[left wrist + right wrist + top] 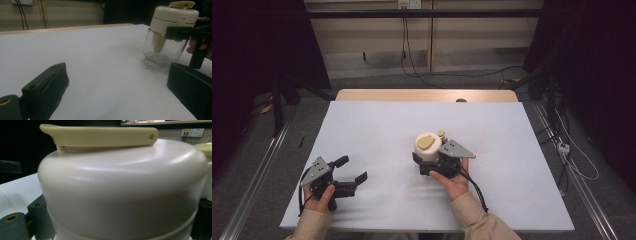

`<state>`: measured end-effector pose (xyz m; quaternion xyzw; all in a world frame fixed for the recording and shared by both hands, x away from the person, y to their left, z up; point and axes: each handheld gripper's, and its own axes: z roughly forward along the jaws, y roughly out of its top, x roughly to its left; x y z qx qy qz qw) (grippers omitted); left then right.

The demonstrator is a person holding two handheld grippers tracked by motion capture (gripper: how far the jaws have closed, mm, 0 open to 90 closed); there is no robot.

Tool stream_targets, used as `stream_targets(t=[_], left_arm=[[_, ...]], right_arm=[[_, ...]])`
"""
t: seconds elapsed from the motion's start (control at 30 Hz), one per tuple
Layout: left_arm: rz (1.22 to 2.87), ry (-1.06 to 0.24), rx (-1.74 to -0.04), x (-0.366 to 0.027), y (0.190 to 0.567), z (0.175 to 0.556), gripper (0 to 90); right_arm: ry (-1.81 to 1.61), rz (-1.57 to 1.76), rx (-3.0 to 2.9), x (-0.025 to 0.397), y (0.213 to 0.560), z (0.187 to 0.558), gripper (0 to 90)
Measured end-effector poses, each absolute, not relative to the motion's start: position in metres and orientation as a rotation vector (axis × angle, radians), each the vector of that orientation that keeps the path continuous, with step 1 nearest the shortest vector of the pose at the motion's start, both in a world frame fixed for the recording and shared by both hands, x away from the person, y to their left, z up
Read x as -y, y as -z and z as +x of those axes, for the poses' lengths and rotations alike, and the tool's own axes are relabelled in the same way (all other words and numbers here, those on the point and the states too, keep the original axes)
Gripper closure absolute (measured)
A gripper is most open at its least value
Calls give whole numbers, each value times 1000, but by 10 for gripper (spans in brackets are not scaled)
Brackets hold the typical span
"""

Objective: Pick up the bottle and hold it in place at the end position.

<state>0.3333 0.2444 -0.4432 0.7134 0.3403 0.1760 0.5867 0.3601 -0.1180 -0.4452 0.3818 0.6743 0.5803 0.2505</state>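
A glass jar with a cream lid and a pale yellow lever on top stands right of the table's middle. My right gripper is shut on the jar, its jaws clamping the lid from both sides. In the right gripper view the cream lid sits very close between the jaws of the right gripper. In the left gripper view the jar shows its clear, empty-looking body, with one black finger pressed on the lid. My left gripper rests at the near left, open, holding nothing.
A white sheet covers the table, with a wooden strip at the far edge. Cables run over the floor behind the table, and metal rails flank it. A wall socket is in the background.
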Motion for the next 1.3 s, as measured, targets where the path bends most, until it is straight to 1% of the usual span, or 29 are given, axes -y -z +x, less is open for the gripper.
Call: stream_targets(t=[1.3], left_arm=[[1663,-405,-796,-245,445,333,31]], right_arm=[[-1569,1044,-1816,118,440,390,67]])
